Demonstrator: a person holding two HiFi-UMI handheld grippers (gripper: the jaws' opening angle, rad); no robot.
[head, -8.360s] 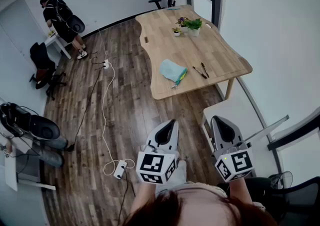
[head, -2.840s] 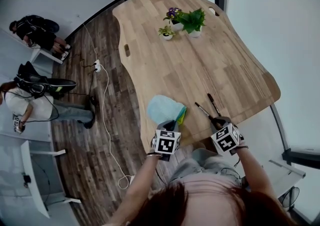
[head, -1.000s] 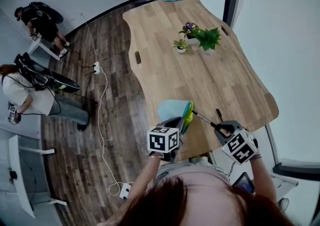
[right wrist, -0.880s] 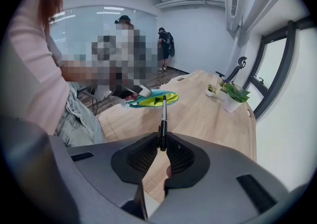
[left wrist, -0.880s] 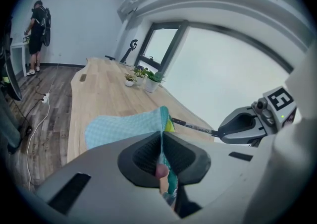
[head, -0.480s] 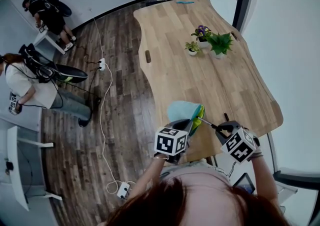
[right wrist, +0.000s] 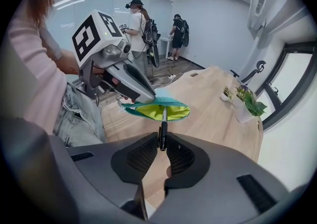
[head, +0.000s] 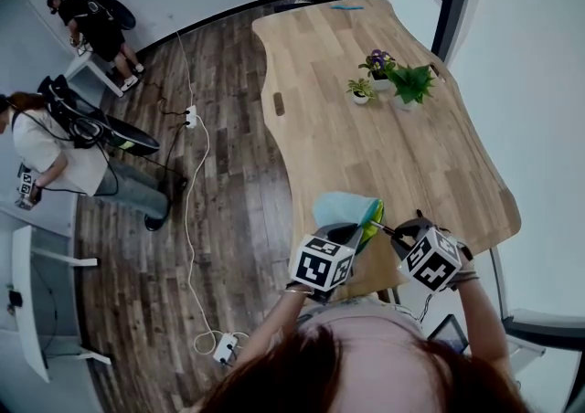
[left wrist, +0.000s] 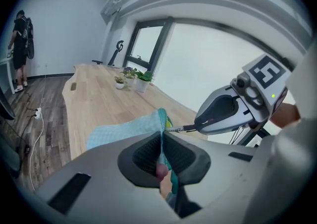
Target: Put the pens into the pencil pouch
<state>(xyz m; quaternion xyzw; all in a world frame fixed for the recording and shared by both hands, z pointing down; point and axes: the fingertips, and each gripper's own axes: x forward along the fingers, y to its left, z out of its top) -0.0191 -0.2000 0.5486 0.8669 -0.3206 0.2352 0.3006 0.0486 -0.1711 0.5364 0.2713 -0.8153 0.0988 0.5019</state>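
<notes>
Pinches rim of pencil pouch in left gripper jaws; clamps pen in right gripper jaws, tip inside pouch mouth.

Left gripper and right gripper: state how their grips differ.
The left gripper pinches the edge of the teal pouch, jaws nearly together; the right gripper clamps a black pen, jaws wider. The left gripper holds the mouth open; the right gripper points the pen into it. Both grip something.

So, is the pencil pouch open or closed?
Open. The pencil pouch mouth gapes in the right gripper view, showing yellow-green lining; the left gripper holds its edge.
</notes>
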